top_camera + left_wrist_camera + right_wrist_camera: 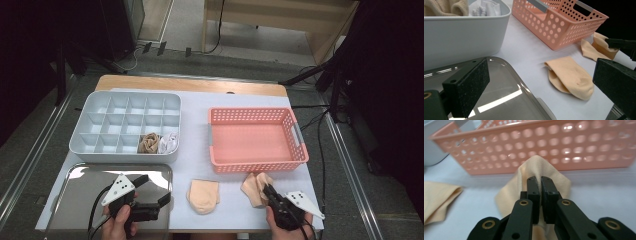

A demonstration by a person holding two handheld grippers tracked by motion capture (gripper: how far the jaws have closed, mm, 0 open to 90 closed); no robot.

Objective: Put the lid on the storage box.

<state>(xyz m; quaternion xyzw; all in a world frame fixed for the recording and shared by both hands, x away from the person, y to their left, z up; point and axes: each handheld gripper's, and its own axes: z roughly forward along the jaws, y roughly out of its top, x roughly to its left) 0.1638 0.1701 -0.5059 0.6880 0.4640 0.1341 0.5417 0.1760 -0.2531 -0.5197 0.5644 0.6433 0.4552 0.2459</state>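
Two peach socks lie on the white table in front of a pink basket [257, 112]. My right gripper [268, 190] is shut on the right sock [255, 186]. In the right gripper view the jaws [540, 181] pinch a raised fold of that sock [541, 166], close to the basket wall [549, 150]. The other sock [202, 196] lies flat and untouched between the two grippers. My left gripper [154, 190] stands open over a metal tray [80, 200], with nothing between its pads [469, 85]. It looks toward the flat sock [571, 77].
A grey divided organizer [125, 150] at the back left holds a rolled tan sock [148, 143] and a white one [168, 142] in its front row. The basket looks empty. The table's front edge lies just below both hands.
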